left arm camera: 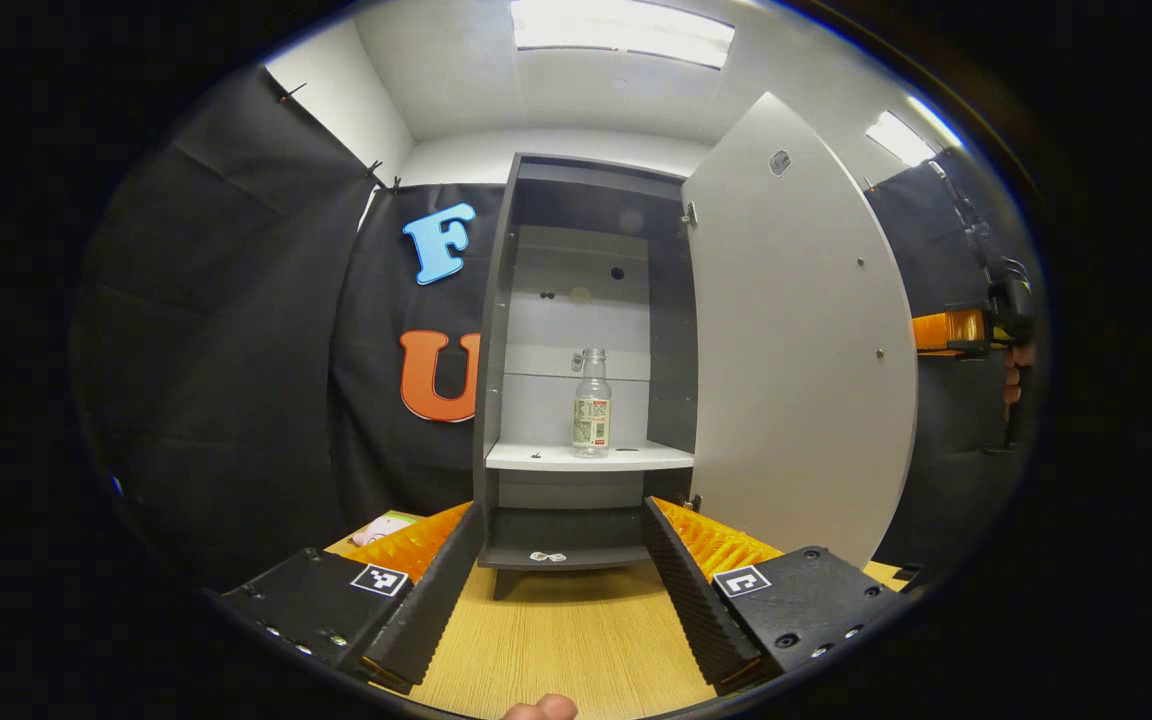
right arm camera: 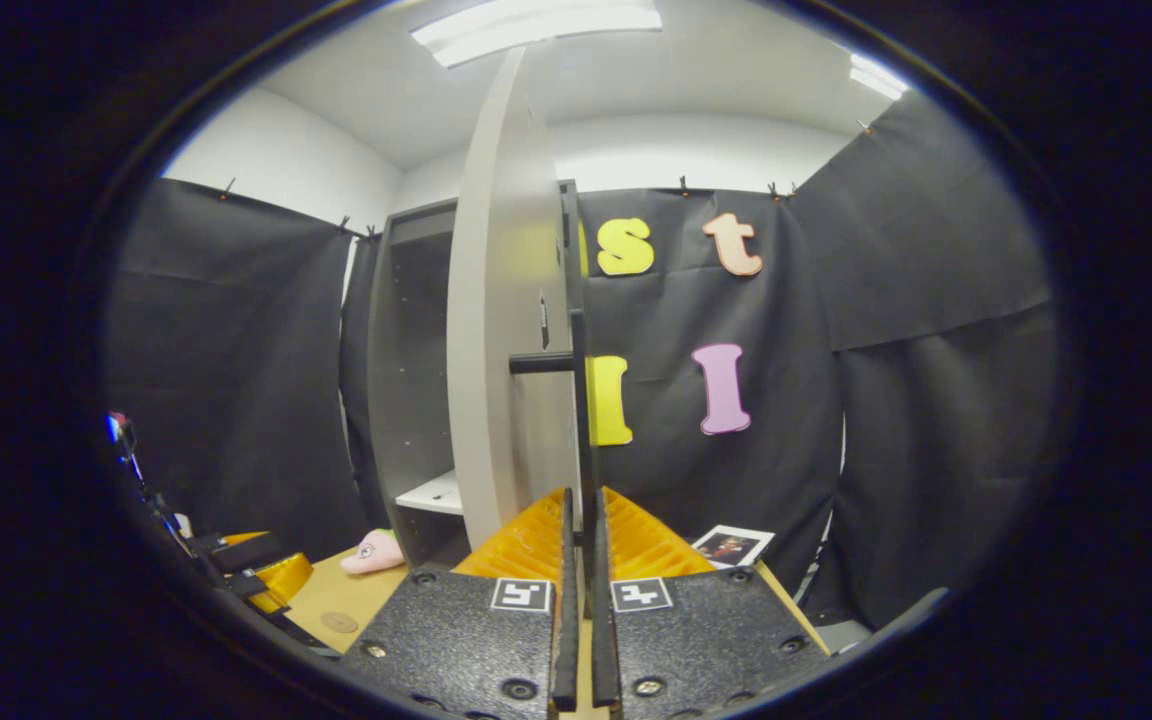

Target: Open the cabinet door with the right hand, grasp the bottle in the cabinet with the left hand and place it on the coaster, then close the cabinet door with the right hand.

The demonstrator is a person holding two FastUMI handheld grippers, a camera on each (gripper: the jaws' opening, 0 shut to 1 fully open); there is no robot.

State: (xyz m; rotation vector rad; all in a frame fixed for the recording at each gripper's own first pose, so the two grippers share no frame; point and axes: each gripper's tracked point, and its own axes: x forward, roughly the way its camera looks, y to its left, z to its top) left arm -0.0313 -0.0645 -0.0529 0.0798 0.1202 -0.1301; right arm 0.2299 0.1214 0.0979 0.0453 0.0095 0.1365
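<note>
A clear bottle with a label stands upright on the white shelf inside the dark cabinet. The grey door is swung wide open to the right. My left gripper is open in front of the cabinet, over the wooden table, well short of the bottle. In the right gripper view, my right gripper is shut on the door's black vertical handle, which runs down between its fingers. A small round coaster lies on the table at the lower left.
A pink toy lies on the table beside the cabinet's foot. A photo card rests by the black cloth wall on the right. The wooden table stretches in front of the cabinet. A lower shelf holds small items.
</note>
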